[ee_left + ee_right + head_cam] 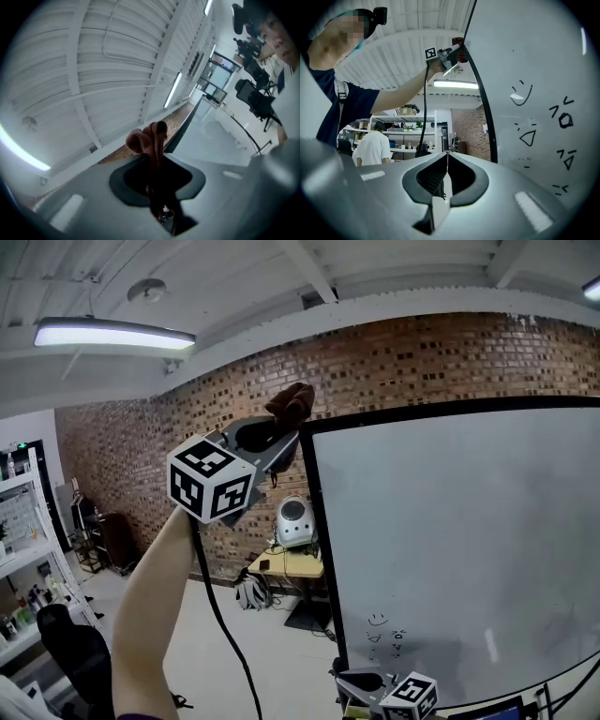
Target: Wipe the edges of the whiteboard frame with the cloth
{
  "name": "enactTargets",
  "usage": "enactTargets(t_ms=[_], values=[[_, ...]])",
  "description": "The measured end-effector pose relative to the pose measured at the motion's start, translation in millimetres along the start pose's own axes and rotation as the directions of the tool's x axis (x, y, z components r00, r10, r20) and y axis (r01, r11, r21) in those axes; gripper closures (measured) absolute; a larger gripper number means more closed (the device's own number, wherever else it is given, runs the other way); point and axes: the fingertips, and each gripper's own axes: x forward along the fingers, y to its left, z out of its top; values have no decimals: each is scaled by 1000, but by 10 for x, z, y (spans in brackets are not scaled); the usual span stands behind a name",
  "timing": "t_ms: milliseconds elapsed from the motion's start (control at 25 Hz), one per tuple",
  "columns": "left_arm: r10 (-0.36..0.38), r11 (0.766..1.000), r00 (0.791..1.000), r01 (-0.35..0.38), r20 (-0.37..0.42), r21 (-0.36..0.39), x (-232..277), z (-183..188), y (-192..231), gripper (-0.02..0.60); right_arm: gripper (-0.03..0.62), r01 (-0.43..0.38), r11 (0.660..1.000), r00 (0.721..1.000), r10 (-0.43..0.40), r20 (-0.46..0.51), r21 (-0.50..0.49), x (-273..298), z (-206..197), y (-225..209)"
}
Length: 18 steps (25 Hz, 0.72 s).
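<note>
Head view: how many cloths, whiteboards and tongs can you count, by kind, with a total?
Brown cloth: 1
Whiteboard: 1
Tongs: 2 (left tongs shut on the brown cloth; right tongs shut, empty)
Total: 4

A brown cloth [292, 403] is seen bunched into a crumpled lump, pinched between the jaws of the left gripper [277, 432]. It is held at the top left corner of the whiteboard frame [324, 549], which is thin, black and upright.
</note>
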Motion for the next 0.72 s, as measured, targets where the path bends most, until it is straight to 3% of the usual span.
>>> enactTargets(t_ms=[120, 240, 320, 440, 560, 720], values=[[-21, 988, 995, 35, -94, 153, 39, 34, -58, 505, 582, 0, 1000, 1000, 0, -9, 13, -108, -53, -19], [-44, 948, 981, 101, -191, 300, 77, 84, -143, 505, 582, -6, 1000, 1000, 6, -15, 8, -251, -86, -37], [-47, 911, 967, 144, -249, 386, 104, 100, -181, 506, 582, 6, 1000, 1000, -6, -25, 10, -349, -108, -71], [-3, 829, 950, 177, -313, 531, 157, 100, -163, 506, 582, 39, 999, 999, -39, -33, 8, -487, -114, -161], [23, 778, 935, 205, -353, 594, 225, 133, -191, 508, 582, 41, 999, 999, -41, -32, -14, -561, -36, -137], [10, 754, 917, 255, -399, 605, 350, 163, -291, 509, 582, 59, 998, 998, -60, -24, -18, -679, 5, -168]])
